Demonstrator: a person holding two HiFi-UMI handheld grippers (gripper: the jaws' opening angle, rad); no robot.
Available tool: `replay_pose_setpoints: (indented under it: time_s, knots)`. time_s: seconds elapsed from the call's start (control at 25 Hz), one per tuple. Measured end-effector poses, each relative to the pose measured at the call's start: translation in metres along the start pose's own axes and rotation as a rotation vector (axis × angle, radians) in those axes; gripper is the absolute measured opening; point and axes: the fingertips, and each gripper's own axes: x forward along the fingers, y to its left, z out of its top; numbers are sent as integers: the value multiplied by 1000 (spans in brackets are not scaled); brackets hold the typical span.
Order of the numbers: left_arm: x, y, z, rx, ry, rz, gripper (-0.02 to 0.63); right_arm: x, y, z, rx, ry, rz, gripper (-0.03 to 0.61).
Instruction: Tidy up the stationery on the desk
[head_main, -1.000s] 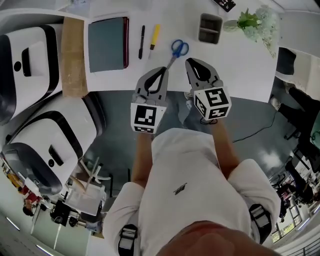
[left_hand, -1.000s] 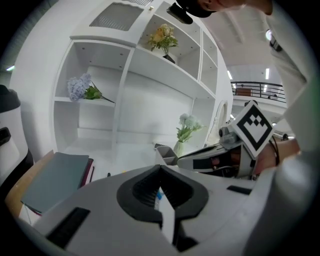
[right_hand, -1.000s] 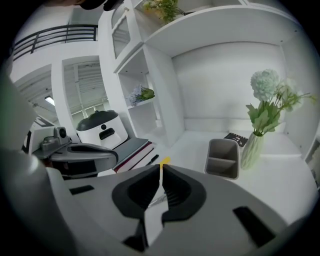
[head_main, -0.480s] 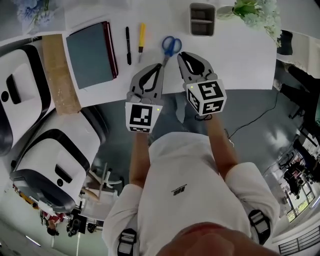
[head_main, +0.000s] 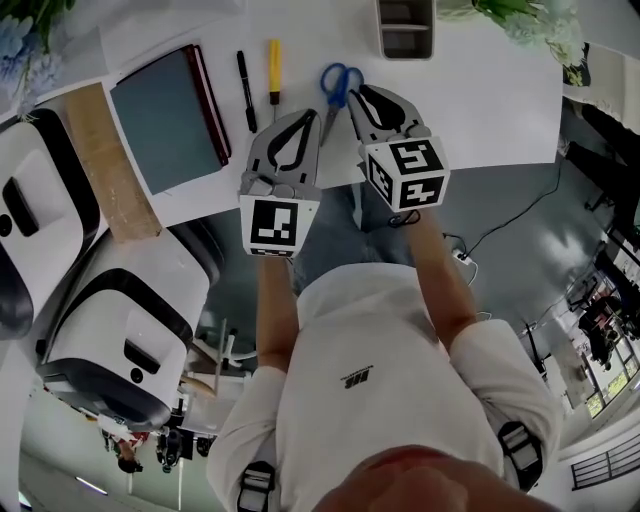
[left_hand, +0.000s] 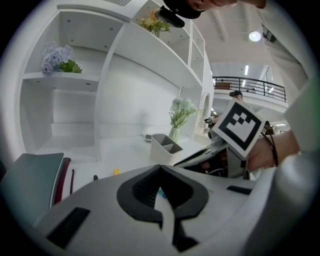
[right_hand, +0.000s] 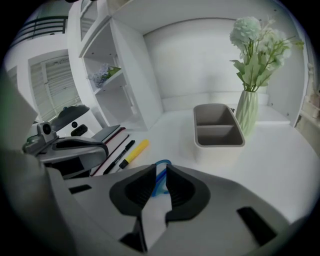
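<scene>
Peeking past the right claw (right_hand: 161, 169), scissors (right_hand: 163, 162) are mostly hidden.

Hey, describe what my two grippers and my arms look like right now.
The left gripper and right gripper are light grey shells with black jaw linings. Each carries a white cube printed with black square markers. The person wears a white short-sleeved T-shirt; dark bands circle the right wrist.

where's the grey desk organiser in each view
Head view: the organiser is at the top edge, right of centre, partly cut off.
Left gripper view: organiser at centre.
Right gripper view: organiser right of centre.
Shared landmark: the flowers beside the organiser in every view.
</scene>
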Motion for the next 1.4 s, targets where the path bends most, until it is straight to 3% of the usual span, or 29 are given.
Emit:
replay_pose_setpoints:
  time_s: [0.52, 0.84, 1.24, 1.4]
  knots:
    - [20, 12, -1, 62, 18, -20, 0, 33, -11, -7, 108, 61, -66, 66]
    - [24, 17, -7, 59, 36, -21, 0, 45, -14, -10, 156, 85, -108, 87]
    - [23, 24, -10, 40, 48, -5, 0, 54, -12, -12, 92, 117, -153, 101]
    - [23, 27, -10, 25, 45, 7, 0, 53, -16, -13, 59, 140, -145, 67]
